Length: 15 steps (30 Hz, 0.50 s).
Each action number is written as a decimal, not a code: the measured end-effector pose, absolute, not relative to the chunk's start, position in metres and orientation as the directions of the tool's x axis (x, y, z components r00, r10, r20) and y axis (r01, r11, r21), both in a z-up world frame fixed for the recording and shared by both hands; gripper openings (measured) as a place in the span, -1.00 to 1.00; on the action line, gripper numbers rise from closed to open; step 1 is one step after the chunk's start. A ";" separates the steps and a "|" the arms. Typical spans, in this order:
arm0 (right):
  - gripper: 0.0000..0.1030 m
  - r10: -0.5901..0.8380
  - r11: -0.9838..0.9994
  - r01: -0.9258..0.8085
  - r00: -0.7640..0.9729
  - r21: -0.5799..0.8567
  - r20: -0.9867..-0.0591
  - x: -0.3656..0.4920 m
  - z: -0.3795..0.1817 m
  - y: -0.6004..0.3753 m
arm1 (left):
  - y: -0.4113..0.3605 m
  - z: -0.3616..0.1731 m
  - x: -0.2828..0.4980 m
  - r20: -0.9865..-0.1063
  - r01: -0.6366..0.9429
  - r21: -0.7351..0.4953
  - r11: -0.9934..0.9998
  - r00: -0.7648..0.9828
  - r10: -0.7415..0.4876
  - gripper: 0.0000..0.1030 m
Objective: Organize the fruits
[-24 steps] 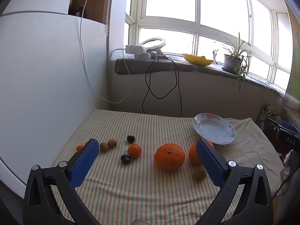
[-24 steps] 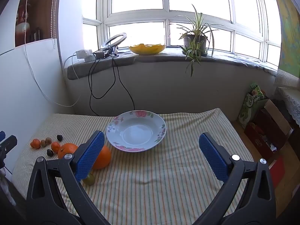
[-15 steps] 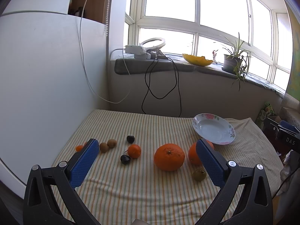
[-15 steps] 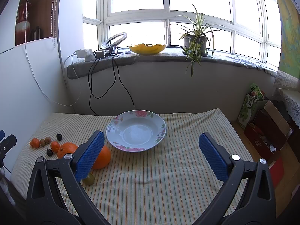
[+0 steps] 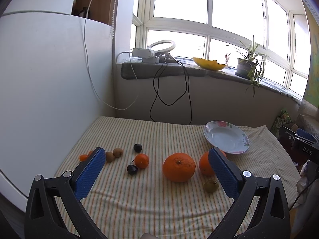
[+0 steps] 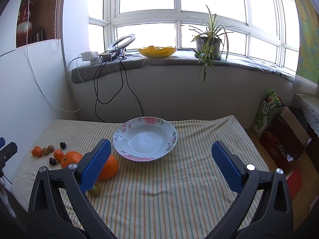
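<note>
A flowered white plate point(image 6: 145, 138) point(image 5: 227, 137) lies on the striped cloth, with nothing on it. To its left lie a big orange point(image 5: 178, 167) point(image 6: 70, 158), a second orange point(image 5: 204, 165) point(image 6: 108, 166), a greenish fruit point(image 5: 211, 185) point(image 6: 95, 191), a mandarin point(image 5: 141, 160), two dark plums point(image 5: 132, 169) point(image 5: 137, 147), two kiwis point(image 5: 117, 152) and another mandarin point(image 5: 83, 157). My left gripper point(image 5: 156, 166) hangs open above the fruit. My right gripper point(image 6: 160, 161) hangs open in front of the plate. Neither holds anything.
A white panel point(image 5: 49, 91) walls the table's left side. Cables point(image 5: 169, 91) hang from the windowsill, which carries a yellow bowl point(image 6: 157, 51), a ring light point(image 5: 161, 45) and a potted plant point(image 6: 208, 43). Boxes point(image 6: 283, 139) stand on the floor at the right.
Both views have hardly shifted; the fruit sits slightly higher in the left wrist view. Both grippers stay open and nothing on the cloth has moved.
</note>
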State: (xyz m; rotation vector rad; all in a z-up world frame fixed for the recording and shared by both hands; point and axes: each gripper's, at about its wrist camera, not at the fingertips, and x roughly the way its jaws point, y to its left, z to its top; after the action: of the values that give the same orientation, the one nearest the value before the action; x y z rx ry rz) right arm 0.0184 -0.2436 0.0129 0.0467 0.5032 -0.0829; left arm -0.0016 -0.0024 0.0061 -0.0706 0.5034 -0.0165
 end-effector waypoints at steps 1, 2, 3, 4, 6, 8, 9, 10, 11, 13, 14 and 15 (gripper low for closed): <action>1.00 -0.068 0.996 0.091 0.873 0.025 -0.483 0.019 0.013 -0.243 | -0.002 0.006 -0.001 -0.482 -0.001 -0.073 0.997 0.876 -0.034 0.98; 1.00 -0.068 0.996 0.091 0.873 0.025 -0.484 0.019 0.012 -0.243 | -0.001 0.005 -0.001 -0.483 0.000 -0.074 0.997 0.875 -0.035 0.98; 1.00 -0.068 0.996 0.091 0.872 0.025 -0.485 0.019 0.012 -0.243 | -0.001 0.005 -0.001 -0.483 0.000 -0.075 0.997 0.875 -0.036 0.98; 1.00 -0.068 0.995 0.091 0.871 0.025 -0.487 0.019 0.012 -0.243 | -0.001 0.005 -0.001 -0.483 0.001 -0.075 0.997 0.875 -0.037 0.98; 1.00 -0.068 0.995 0.092 0.870 0.026 -0.489 0.020 0.010 -0.236 | 0.000 0.004 0.000 -0.484 0.002 -0.076 0.997 0.874 -0.038 0.98; 1.00 -0.068 0.995 0.093 0.868 0.026 -0.491 0.021 0.009 -0.240 | 0.000 0.004 0.000 -0.484 0.001 -0.077 0.997 0.874 -0.038 0.98; 1.00 -0.068 0.995 0.093 0.868 0.026 -0.491 0.022 0.008 -0.242 | 0.000 0.004 0.000 -0.485 0.001 -0.078 0.997 0.874 -0.039 0.98; 1.00 -0.069 0.995 0.093 0.873 0.025 -0.483 0.022 0.008 -0.242 | 0.000 0.003 0.000 -0.485 0.002 -0.078 0.997 0.873 -0.040 0.98; 1.00 -0.070 0.995 0.093 0.874 0.025 -0.480 0.022 0.009 -0.242 | 0.000 0.003 0.001 -0.487 0.002 -0.078 0.997 0.873 -0.040 0.98; 1.00 -0.069 0.995 0.093 0.872 0.025 -0.484 0.022 0.009 -0.242 | 0.000 0.002 0.002 -0.488 0.003 -0.080 0.997 0.872 -0.042 0.98; 1.00 -0.068 0.995 0.093 0.869 0.026 -0.490 0.022 0.009 -0.242 | 0.000 0.001 0.002 -0.489 0.004 -0.082 0.997 0.871 -0.044 0.98; 1.00 -0.068 0.995 0.094 0.864 0.027 -0.499 0.022 0.009 -0.242 | 0.000 0.000 0.003 -0.491 0.005 -0.084 0.996 0.870 -0.046 0.98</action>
State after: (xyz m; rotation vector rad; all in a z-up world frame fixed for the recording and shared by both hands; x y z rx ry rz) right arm 0.0218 -0.2417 0.0090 0.0509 0.5206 -0.0850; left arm 0.0030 -0.0001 0.0005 -0.0805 0.5149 -0.0269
